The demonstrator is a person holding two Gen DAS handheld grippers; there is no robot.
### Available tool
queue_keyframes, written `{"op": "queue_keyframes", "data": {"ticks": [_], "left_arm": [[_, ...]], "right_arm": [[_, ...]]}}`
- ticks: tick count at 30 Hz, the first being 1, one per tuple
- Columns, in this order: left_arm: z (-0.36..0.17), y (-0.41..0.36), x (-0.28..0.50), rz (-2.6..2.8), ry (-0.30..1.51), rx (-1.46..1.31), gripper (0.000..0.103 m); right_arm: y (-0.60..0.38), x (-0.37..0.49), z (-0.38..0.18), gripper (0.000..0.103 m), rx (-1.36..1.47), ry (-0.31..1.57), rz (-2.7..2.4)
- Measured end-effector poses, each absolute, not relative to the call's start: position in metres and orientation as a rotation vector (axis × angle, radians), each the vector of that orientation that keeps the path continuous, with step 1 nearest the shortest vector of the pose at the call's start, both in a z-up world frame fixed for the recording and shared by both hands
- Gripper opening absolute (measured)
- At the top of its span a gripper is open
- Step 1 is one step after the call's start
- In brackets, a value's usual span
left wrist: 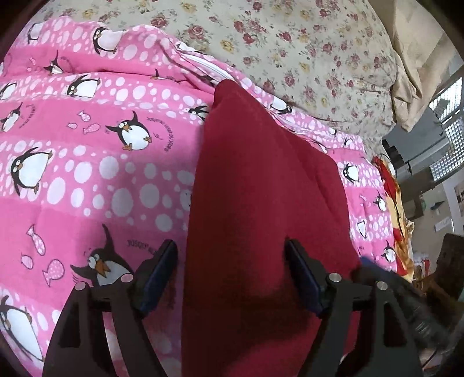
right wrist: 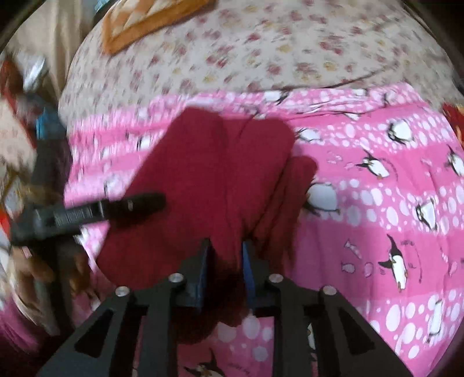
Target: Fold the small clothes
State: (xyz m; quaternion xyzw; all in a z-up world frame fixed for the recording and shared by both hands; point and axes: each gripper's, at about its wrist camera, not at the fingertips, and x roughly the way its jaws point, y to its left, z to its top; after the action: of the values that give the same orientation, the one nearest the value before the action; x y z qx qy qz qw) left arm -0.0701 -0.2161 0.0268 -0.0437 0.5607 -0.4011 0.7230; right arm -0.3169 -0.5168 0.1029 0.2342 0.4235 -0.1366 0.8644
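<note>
your dark red soft cloth garment (left wrist: 261,203) lies on the pink quilt with white dots and penguins (left wrist: 87,174), near the quilt's edge. past the quilt you can see the cream bed sheet with small red and yellow flowers (left wrist: 304,43).

your left gripper (left wrist: 232,275) has its two black fingers wide apart. one finger is over the pink quilt and the other is over the red garment. the cloth's long edge runs between them, but they are not pinching it.

your right gripper (right wrist: 226,261) has its fingers close together, with a fold of the red garment (right wrist: 217,174) squeezed between the blue pads (right wrist: 203,269). from this side the left gripper (right wrist: 87,213) shows as a black bar across the garment's left part. there is small white writing on it, but it is too blurry to read.

the quilt has small dark words curved around the penguins. one near your left fingers looks like "jusqu'", and the rest is too small to read.

an orange and cream checked cushion (right wrist: 145,20) sits at the far side of the flowered sheet.
</note>
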Motion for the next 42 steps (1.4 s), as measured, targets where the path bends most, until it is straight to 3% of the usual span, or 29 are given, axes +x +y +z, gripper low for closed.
{"op": "queue_keyframes", "data": {"ticks": [2, 3, 7, 8, 9, 10, 19, 20, 21, 23, 24, 29, 37, 39, 40, 41, 42], "left_arm": [[0.027, -0.218, -0.067, -0.894, 1.243, -0.091, 0.058], [0.027, -0.219, -0.067, -0.897, 1.243, -0.087, 0.058], [0.026, -0.223, -0.063, -0.908, 1.239, -0.081, 0.058], [0.025, -0.224, -0.063, -0.91, 1.241, -0.079, 0.058], [0.023, -0.225, -0.062, -0.911, 1.245, -0.079, 0.058], [0.022, -0.225, -0.063, -0.916, 1.248, -0.083, 0.058], [0.013, -0.229, -0.057, -0.974, 1.287, -0.104, 0.065], [0.012, -0.229, -0.057, -0.977, 1.286, -0.104, 0.065], [0.012, -0.23, -0.057, -0.978, 1.288, -0.106, 0.066], [0.01, -0.231, -0.056, -0.983, 1.289, -0.11, 0.068], [0.009, -0.232, -0.056, -0.987, 1.285, -0.107, 0.069], [0.009, -0.237, -0.057, -1.009, 1.273, -0.08, 0.072], [0.005, -0.24, -0.041, -1.022, 1.333, -0.116, 0.071], [0.007, -0.242, -0.046, -1.022, 1.308, -0.084, 0.069], [0.008, -0.241, -0.047, -1.034, 1.301, -0.09, 0.057], [0.008, -0.24, -0.047, -1.058, 1.306, -0.11, 0.046], [0.009, -0.239, -0.047, -1.051, 1.301, -0.118, 0.043]], "right_arm": [[-0.528, -0.314, 0.106, 0.063, 0.511, 0.849, -0.345], [-0.533, -0.31, 0.105, 0.067, 0.518, 0.847, -0.362], [-0.551, -0.28, 0.083, 0.066, 0.573, 0.884, -0.365], [-0.552, -0.274, 0.08, 0.057, 0.558, 0.882, -0.348], [-0.55, -0.268, 0.079, 0.027, 0.523, 0.883, -0.34], [-0.549, -0.264, 0.079, 0.016, 0.461, 0.894, -0.363], [-0.56, -0.287, 0.078, 0.015, 0.508, 0.861, -0.37], [-0.561, -0.292, 0.082, 0.025, 0.53, 0.847, -0.37], [-0.564, -0.298, 0.084, 0.05, 0.553, 0.834, -0.378], [-0.57, -0.31, 0.083, 0.087, 0.629, 0.78, -0.36], [-0.572, -0.313, 0.077, 0.089, 0.672, 0.759, -0.327], [-0.578, -0.294, 0.041, 0.09, 0.753, 0.82, -0.246], [-0.571, -0.285, 0.04, 0.09, 0.712, 0.814, -0.223], [-0.568, -0.284, 0.04, 0.082, 0.695, 0.816, -0.226], [-0.565, -0.282, 0.041, 0.079, 0.682, 0.818, -0.227], [-0.565, -0.284, 0.042, 0.068, 0.674, 0.815, -0.221], [-0.563, -0.283, 0.045, 0.057, 0.672, 0.81, -0.204]]}}
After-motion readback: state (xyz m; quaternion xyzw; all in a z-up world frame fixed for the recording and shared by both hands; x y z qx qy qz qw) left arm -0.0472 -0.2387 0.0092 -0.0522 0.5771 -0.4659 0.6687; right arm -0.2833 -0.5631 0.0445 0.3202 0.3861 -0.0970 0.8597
